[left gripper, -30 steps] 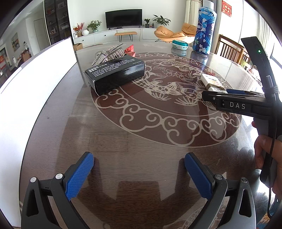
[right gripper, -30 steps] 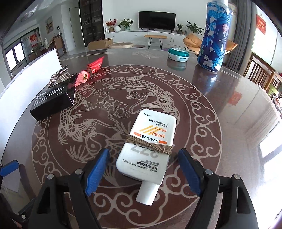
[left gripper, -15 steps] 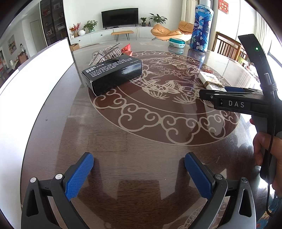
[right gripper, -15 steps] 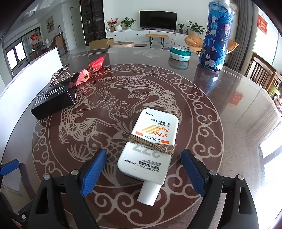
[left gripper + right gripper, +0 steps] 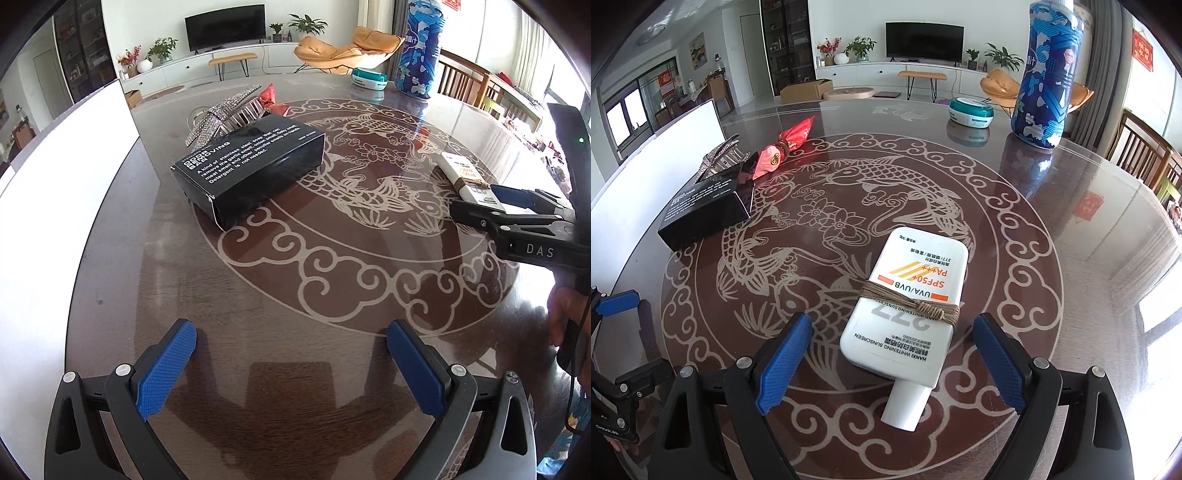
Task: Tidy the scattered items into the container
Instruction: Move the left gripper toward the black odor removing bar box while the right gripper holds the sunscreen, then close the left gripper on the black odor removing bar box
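A white sunscreen tube [image 5: 908, 306] with a brown cord around it lies on the round table, its cap end between the open pads of my right gripper [image 5: 890, 365]; it also shows in the left wrist view [image 5: 466, 180]. A black box [image 5: 251, 173] lies ahead of my open, empty left gripper [image 5: 291, 365], also seen in the right wrist view [image 5: 709, 206]. Behind the box lie a sparkly hair clip [image 5: 218, 118] and a red wrapped candy [image 5: 786, 147]. A white container wall [image 5: 70, 206] stands along the table's left edge.
A tall blue patterned canister [image 5: 1047, 74] and a small teal and white round case [image 5: 971, 112] stand at the table's far side. Wooden chairs [image 5: 469, 85] stand beyond the right edge. My right gripper's body [image 5: 517, 229] reaches in at the left view's right side.
The left gripper has turned toward the black box, which now sits nearer the middle of its view. The right gripper has drawn back slightly; the tube lies less deep between its pads.
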A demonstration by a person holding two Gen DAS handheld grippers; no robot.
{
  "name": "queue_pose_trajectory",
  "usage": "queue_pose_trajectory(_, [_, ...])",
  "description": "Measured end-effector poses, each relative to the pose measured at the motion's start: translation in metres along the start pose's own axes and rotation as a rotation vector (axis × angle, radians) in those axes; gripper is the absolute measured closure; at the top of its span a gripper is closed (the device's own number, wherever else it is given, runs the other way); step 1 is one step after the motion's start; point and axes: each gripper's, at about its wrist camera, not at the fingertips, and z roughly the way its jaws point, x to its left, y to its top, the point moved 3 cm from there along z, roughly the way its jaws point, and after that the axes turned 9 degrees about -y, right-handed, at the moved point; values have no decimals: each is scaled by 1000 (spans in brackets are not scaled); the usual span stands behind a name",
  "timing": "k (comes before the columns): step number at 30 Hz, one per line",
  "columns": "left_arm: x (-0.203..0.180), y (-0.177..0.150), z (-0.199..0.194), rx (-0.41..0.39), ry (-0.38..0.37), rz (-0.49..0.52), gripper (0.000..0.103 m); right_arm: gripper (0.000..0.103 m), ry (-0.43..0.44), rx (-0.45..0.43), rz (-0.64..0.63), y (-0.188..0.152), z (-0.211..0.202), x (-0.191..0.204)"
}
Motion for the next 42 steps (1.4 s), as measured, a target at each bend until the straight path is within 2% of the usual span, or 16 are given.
queue_pose_trajectory(6, [8,16,9,8,-70,119,0,13,10,-1,4,0,0,-1])
queue_pose_trajectory(10, [20,26,14,-41,-74,128,0,12,8,-1,-3,-1,-1,-1])
queue_pose_trajectory(13, [32,39,19,-43,-70,122,0,12,20,-4,4,-1,-2,-2])
queue_pose_trajectory(18, [44,58,30,-32,-104,177,0,12,35,-7,16,-1,-2,-4])
queue_pose_trajectory(23, [61,74,36,-43,-77,134,0,12,49,-10,27,-1,-3,-6])
queue_pose_trajectory(35, [65,91,45,-34,-120,202,0,12,69,-15,44,-1,-4,-9])
queue_pose_trajectory(42, [58,109,56,-37,-99,168,0,12,66,-14,42,0,-3,-9])
